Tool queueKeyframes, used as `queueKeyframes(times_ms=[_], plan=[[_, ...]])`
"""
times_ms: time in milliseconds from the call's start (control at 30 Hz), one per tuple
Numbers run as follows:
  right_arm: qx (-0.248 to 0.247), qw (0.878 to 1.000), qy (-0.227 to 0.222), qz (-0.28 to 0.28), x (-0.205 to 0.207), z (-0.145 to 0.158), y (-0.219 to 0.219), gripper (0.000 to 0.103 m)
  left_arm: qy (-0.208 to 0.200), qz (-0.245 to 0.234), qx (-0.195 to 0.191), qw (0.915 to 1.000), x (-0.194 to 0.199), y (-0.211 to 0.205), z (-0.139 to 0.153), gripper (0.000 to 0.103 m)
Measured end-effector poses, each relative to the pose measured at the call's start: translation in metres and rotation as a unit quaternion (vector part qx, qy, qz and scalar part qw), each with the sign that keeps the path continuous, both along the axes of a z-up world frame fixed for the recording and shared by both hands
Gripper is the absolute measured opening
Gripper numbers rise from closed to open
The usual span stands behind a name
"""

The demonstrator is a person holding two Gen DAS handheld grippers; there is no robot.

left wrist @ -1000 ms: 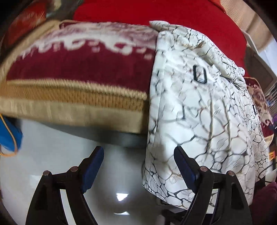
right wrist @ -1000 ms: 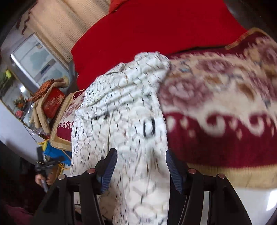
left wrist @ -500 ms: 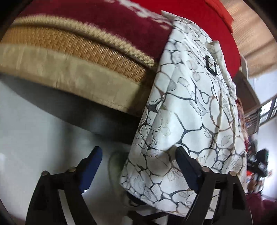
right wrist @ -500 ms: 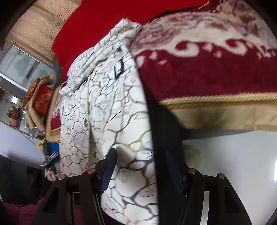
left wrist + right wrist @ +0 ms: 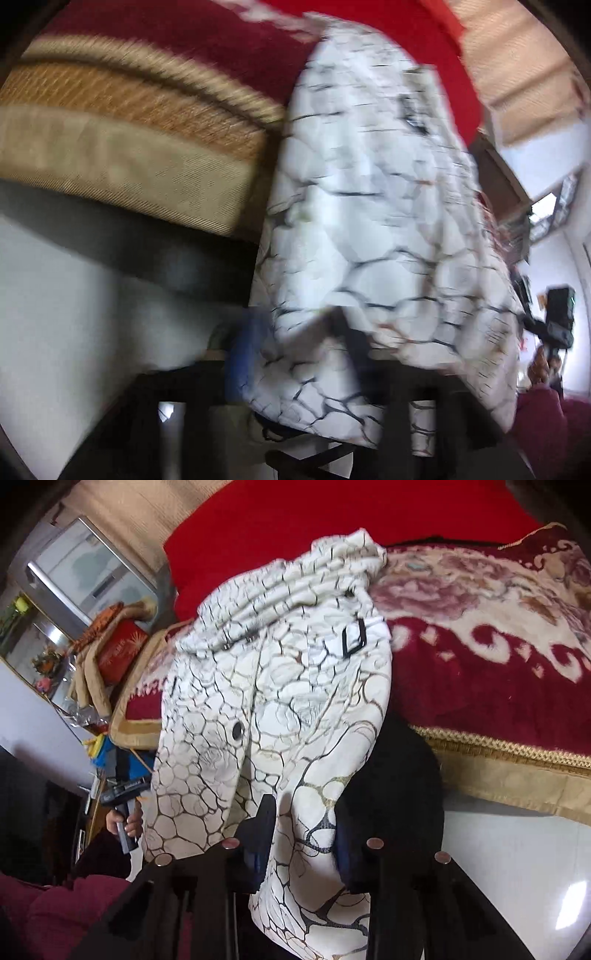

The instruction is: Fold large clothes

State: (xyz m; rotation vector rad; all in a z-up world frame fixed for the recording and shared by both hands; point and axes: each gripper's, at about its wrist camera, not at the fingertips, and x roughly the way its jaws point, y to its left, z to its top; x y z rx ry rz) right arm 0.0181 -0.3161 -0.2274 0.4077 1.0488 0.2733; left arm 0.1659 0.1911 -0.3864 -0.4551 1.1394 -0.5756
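Garment (image 5: 280,709): white fabric with a dark crackle pattern, soft and puffy, one round snap and a black rectangular buckle on it. It lies on the bed, its lower end draped over the bed's edge and hanging toward the floor. In the left wrist view the same garment (image 5: 373,229) is heavily blurred.

Compared with half a second ago, the right gripper (image 5: 306,834) has its jaws drawn in: they have just been closing and now stand narrow, pinching the hanging fold of the garment between the blue pads. Earlier that fold sat loose in a wider gap.

Left gripper (image 5: 295,362): the blue left pad now sits against the garment's lower corner, where before it stood clear to the side. The other pad is hidden behind the cloth, and with the blur I cannot tell whether the jaws press on it.

Under the garment, a plush blanket (image 5: 498,672), deep red with cream floral scrolls and a woven gold border. Behind it, a plain bright red cover (image 5: 295,524). Below, a pale glossy floor (image 5: 517,867).
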Motion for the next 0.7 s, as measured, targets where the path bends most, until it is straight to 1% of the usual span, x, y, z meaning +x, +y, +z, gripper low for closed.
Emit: queueKeyframes(times_ms=[33, 67, 100, 133, 167, 200, 233, 267, 300, 333, 367, 400, 433, 500, 600, 667, 700], plan=[[0.002, 1.000, 0.012, -0.001, 0.001, -0.003, -0.001, 0.035, 0.016, 0.017, 0.006, 0.9997, 0.004, 0.003, -0.005, 0.098], [0.004, 1.000, 0.026, -0.003, 0.002, -0.006, 0.000, 0.036, 0.026, 0.031, -0.014, 0.9991, 0.005, 0.007, -0.012, 0.098], [0.007, 0.999, 0.043, -0.007, 0.003, -0.009, 0.000, 0.038, 0.031, 0.032, -0.030, 0.9985, 0.007, 0.008, -0.015, 0.098], [0.011, 0.999, 0.048, -0.007, 0.003, -0.010, 0.001, 0.042, 0.038, 0.036, -0.047, 0.9975, 0.009, 0.009, -0.019, 0.098], [0.012, 0.999, 0.047, -0.006, 0.003, -0.010, 0.004, 0.050, 0.042, 0.036, -0.063, 0.9965, 0.011, 0.008, -0.023, 0.098], [0.017, 0.999, 0.046, 0.000, 0.004, -0.010, 0.006, 0.062, 0.041, 0.033, -0.069, 0.9962, 0.013, 0.006, -0.023, 0.098], [0.023, 0.999, 0.048, 0.006, 0.005, -0.009, 0.009, 0.062, 0.037, 0.025, -0.074, 0.9963, 0.014, 0.002, -0.024, 0.094], [0.018, 0.999, 0.047, 0.009, 0.008, -0.009, 0.011, 0.062, 0.029, 0.013, -0.081, 0.9962, 0.013, -0.002, -0.023, 0.075], [0.004, 0.999, 0.043, 0.014, 0.009, -0.008, 0.015, 0.056, 0.028, 0.000, -0.093, 0.9952, 0.013, -0.006, -0.023, 0.060], [-0.011, 0.999, 0.044, 0.021, 0.012, -0.008, 0.020, 0.036, 0.033, -0.014, -0.106, 0.9937, 0.013, -0.012, -0.022, 0.037], [-0.020, 0.998, 0.050, 0.026, 0.015, -0.010, 0.022, 0.026, 0.033, -0.022, -0.108, 0.9934, 0.013, -0.015, -0.021, 0.019], [-0.029, 0.997, 0.059, 0.028, 0.017, -0.012, 0.024, 0.020, 0.026, -0.032, -0.106, 0.9935, 0.011, -0.019, -0.017, 0.012], [-0.033, 0.997, 0.062, 0.027, 0.019, -0.012, 0.023, 0.015, 0.013, -0.039, -0.100, 0.9942, 0.008, -0.024, -0.010, 0.007], [-0.029, 0.998, 0.055, 0.030, 0.020, -0.007, 0.023, 0.011, 0.002, -0.043, -0.088, 0.9952, 0.004, -0.028, 0.004, 0.005], [-0.001, 0.999, 0.023, 0.036, 0.023, 0.013, 0.023, 0.008, -0.033, -0.050, -0.088, 0.9943, -0.003, -0.030, 0.040, 0.005], [0.026, 0.999, -0.005, 0.037, 0.028, 0.031, 0.021, 0.008, -0.067, -0.049, -0.098, 0.9916, -0.005, -0.028, 0.074, 0.004], [0.036, 0.999, -0.016, 0.038, 0.031, 0.037, 0.020, 0.008, -0.079, -0.049, -0.102, 0.9905, -0.003, -0.026, 0.086, 0.004]])
